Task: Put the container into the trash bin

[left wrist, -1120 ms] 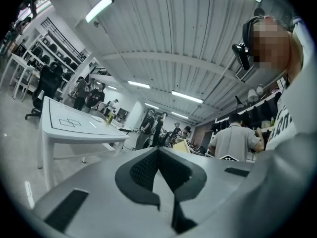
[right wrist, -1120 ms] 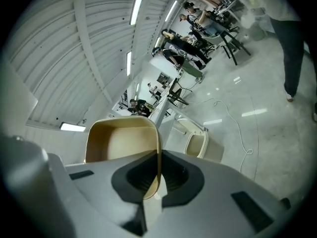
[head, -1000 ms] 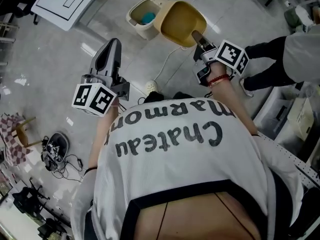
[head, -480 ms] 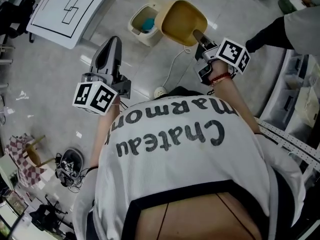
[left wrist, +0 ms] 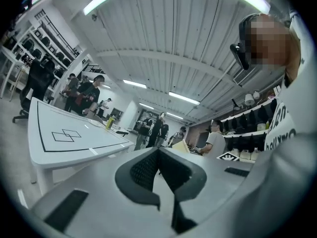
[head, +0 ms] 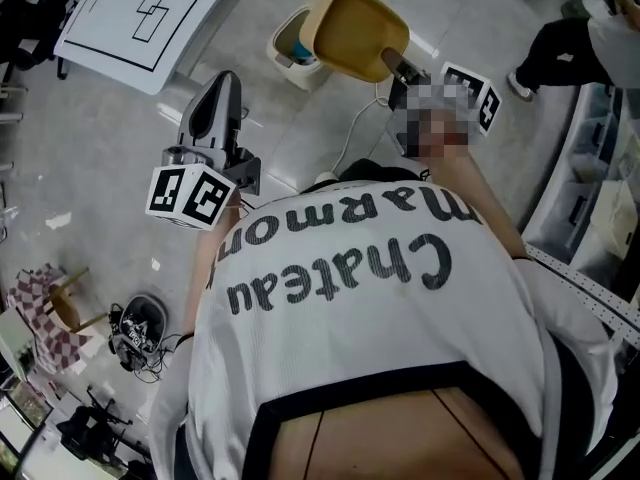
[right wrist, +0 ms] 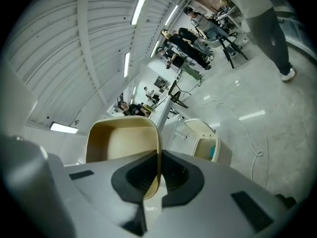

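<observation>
container held by its rim beside the bin
we keep the container (head: 360, 35) at top centre, its rim pinched tight in the right gripper (right wrist: 158, 170), just beside the open trash bin (head: 295, 71), ready to drop in; the left gripper (left wrist: 158, 165) is closed on nothing.

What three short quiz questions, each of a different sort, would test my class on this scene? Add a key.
1. True or false: the right gripper grips the container by its rim.
2. What lies in the bin? A: something blue. B: a bottle. C: a shoe.
3. Fill in: the left gripper is shut on ____.

Key: 1 true; 2 A; 3 nothing.
</observation>
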